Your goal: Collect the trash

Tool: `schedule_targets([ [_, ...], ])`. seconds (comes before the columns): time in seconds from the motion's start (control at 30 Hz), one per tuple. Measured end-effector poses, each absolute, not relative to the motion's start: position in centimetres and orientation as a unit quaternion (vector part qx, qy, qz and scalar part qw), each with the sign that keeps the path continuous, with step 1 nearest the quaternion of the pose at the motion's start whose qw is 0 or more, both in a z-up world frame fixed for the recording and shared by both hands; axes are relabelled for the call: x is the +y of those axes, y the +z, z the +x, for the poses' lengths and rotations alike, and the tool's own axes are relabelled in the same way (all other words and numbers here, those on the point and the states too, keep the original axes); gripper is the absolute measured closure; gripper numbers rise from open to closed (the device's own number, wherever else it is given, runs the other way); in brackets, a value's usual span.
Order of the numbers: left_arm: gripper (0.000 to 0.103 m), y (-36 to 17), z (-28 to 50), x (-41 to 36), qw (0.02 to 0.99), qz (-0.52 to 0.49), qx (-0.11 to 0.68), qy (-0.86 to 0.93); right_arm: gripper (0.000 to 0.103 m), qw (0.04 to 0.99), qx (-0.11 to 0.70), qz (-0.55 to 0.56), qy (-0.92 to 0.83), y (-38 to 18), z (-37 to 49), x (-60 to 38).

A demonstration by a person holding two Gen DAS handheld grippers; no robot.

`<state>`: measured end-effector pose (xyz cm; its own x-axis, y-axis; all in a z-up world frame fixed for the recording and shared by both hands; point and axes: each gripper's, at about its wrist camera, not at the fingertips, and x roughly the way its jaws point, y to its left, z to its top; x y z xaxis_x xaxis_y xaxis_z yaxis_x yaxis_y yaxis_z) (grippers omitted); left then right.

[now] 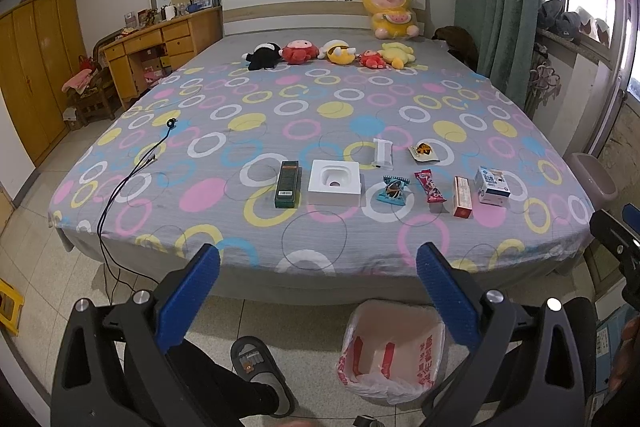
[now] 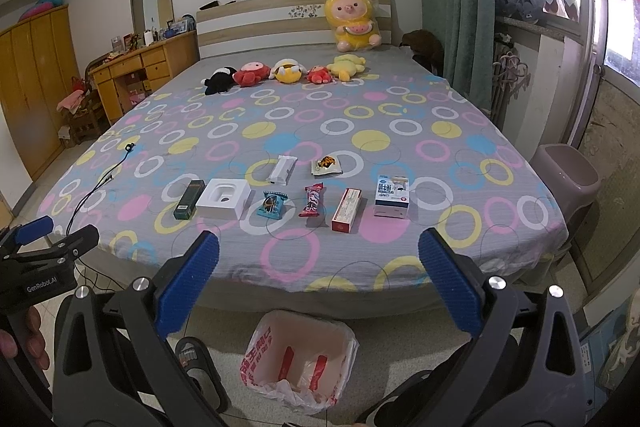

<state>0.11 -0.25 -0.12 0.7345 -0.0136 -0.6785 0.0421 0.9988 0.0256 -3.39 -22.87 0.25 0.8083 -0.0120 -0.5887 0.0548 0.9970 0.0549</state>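
1. Left gripper (image 2: 56, 233): white lettering "GenRobot.AI" on its black body, legible in the right wrist view.
2. Bin liner (image 2: 256, 359): red printed characters, not legible.
3. Green box (image 1: 287, 185): white barcode label, digits too small to read.

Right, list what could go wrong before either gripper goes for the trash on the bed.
1. The blue snack packet and red candy wrapper lie flat on the soft bedsheet, so fingers may snag fabric or slip off them.
2. The black cable trails off the bed edge near the left gripper; it could catch.
3. The lined bin sits low on the floor between both open grippers; light wrappers may miss it when dropped.
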Motion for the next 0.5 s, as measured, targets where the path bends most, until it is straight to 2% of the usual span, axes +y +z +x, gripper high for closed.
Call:
schedule_targets([
  [0.5, 0.007, -0.6, -0.07, -0.73, 0.931, 0.019, 0.365, -0.014, 0.005, 0.949, 0.312, 0.033, -0.018, -0.01, -3.31, -22.67],
])
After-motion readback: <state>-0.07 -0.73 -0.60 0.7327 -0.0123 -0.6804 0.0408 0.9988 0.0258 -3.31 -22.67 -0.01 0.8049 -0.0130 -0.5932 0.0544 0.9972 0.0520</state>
